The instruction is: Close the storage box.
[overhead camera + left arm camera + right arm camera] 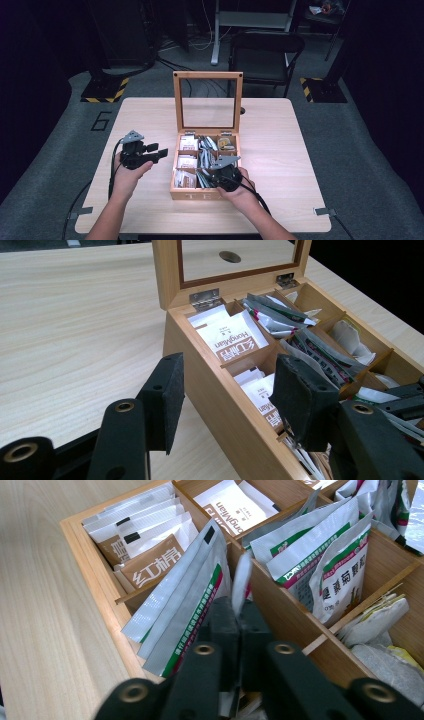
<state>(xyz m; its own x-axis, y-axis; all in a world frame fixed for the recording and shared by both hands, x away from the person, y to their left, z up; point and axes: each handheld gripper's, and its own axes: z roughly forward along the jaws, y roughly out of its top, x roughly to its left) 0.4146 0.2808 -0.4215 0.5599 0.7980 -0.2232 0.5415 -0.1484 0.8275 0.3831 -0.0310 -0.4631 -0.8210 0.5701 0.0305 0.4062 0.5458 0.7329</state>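
Sachet (pixel 242 582) upright, edge-on, long axis vertical, clamped by right gripper (pixel 239 625).

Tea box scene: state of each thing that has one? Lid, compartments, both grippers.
Tea box: on the table, open.
Glass lid: raised, upright on its hinges.
Compartments: filled with sachets.
Silver sachet: pinched edge-on between the right jaws, over the box.
Right gripper: shut on the silver sachet.
Left gripper: open, nothing held, beside the box's left wall.
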